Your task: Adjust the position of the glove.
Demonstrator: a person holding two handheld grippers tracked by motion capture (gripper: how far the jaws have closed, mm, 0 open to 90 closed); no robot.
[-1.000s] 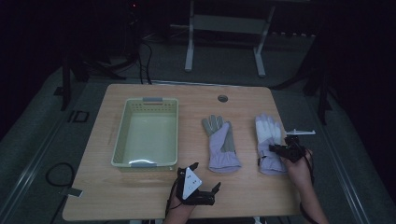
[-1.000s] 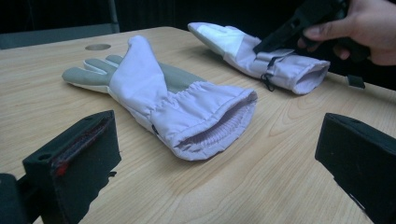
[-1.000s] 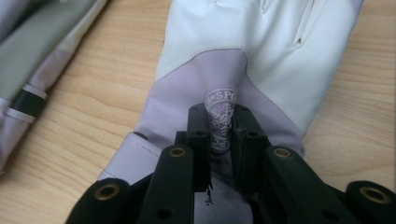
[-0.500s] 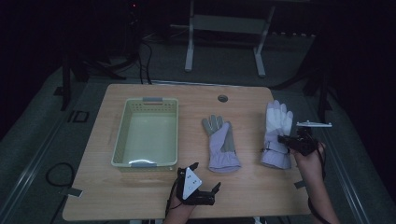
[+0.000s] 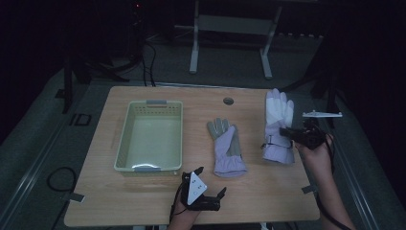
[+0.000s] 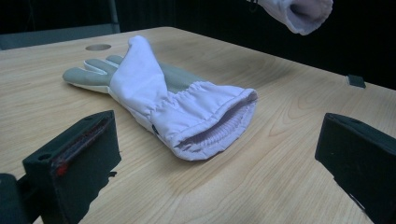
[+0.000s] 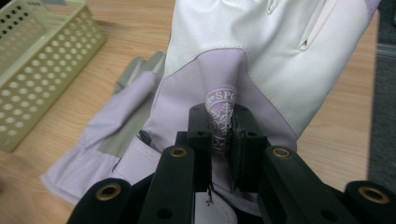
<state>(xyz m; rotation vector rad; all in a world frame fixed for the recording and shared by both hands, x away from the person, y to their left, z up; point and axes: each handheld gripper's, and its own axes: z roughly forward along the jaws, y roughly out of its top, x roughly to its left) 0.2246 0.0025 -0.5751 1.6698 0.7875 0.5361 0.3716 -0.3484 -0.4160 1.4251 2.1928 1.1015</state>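
Note:
Two lilac and white gloves are in play. The first glove lies flat in the middle of the table, cuff toward me. The second glove hangs lifted off the table at the right. My right gripper is shut on a pinched fold of the second glove's back, at its round logo patch. Near the front edge my left gripper rests low with its jaws wide apart and nothing between them; the first glove's cuff lies just beyond it.
A pale green perforated basket stands on the left half of the table. A round cable hole sits near the far edge. Metal frame legs stand on the floor behind the table.
My right gripper has risen with the second glove in it, lifting the glove off the table. My left gripper has stayed put.

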